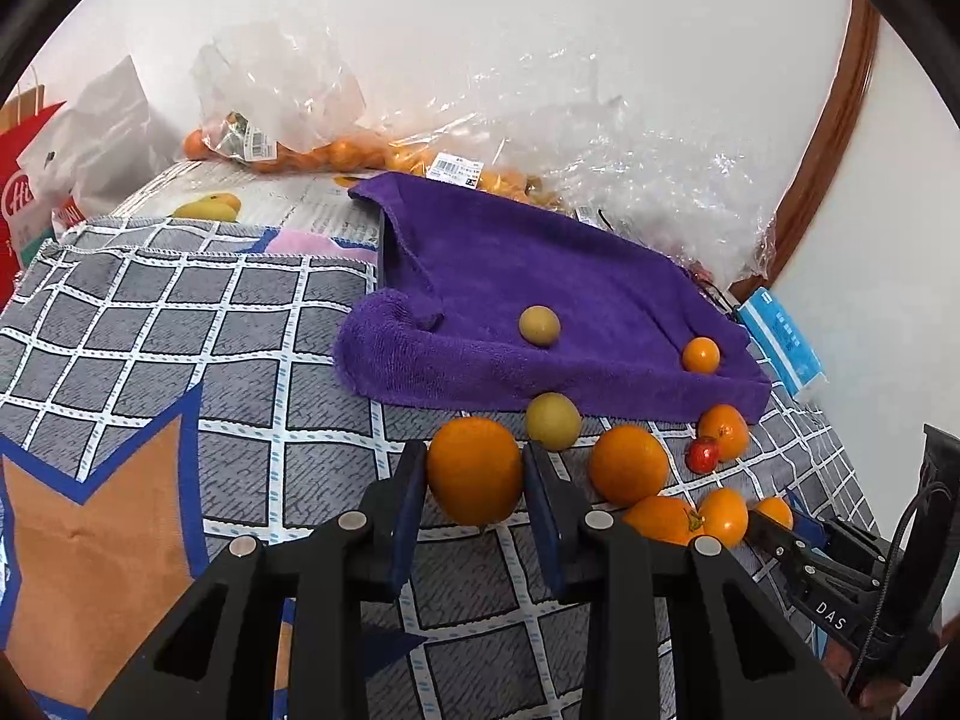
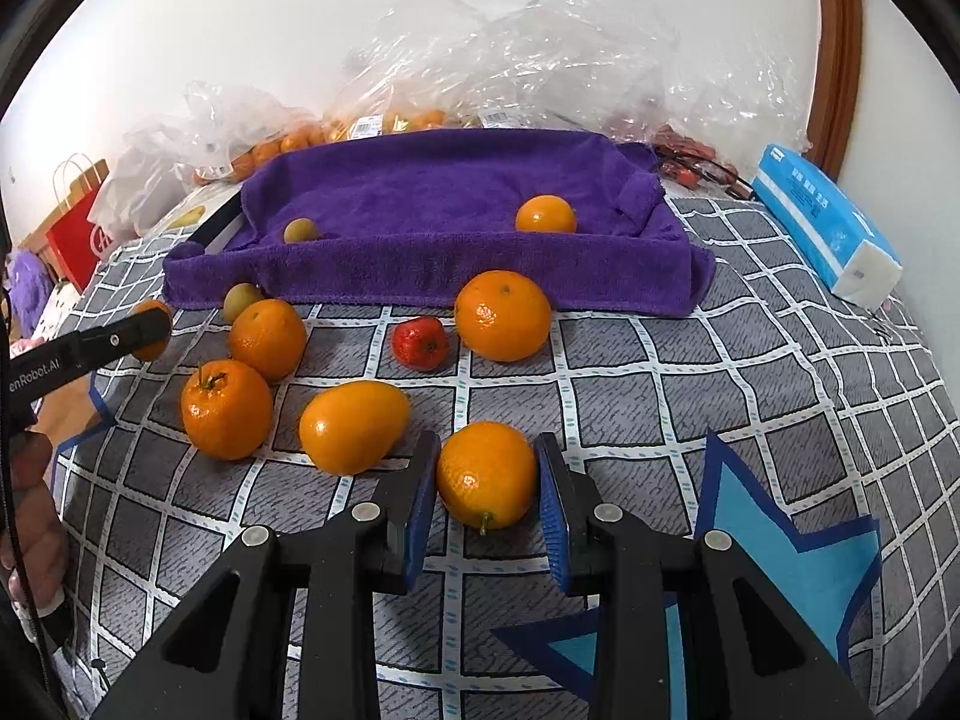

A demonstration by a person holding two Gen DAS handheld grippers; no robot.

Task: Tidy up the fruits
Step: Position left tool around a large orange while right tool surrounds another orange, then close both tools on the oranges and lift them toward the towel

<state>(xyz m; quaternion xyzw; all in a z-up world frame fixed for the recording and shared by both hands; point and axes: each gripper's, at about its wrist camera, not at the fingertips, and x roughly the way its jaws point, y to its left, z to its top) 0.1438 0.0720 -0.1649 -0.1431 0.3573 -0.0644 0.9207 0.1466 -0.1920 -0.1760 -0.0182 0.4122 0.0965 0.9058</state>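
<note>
Two grips are on: left gripper (image 1: 474,468) clamps an orange (image 1: 475,471), right gripper (image 2: 487,480) a tangerine (image 2: 486,474), both just above the quilt (image 2: 660,372). Round, firm, smooth-skinned; hold across the widest part.

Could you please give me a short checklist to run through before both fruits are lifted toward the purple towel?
1. Left hand-held gripper shut on its orange: ok.
2. Right hand-held gripper shut on its own orange fruit: ok.
3. Grip firm enough to lift: cannot tell.
4. Purple towel has free space beside the fruits already on it: ok.
5. Neighbouring loose oval fruit apart from the right hand-held gripper: ok.
</note>
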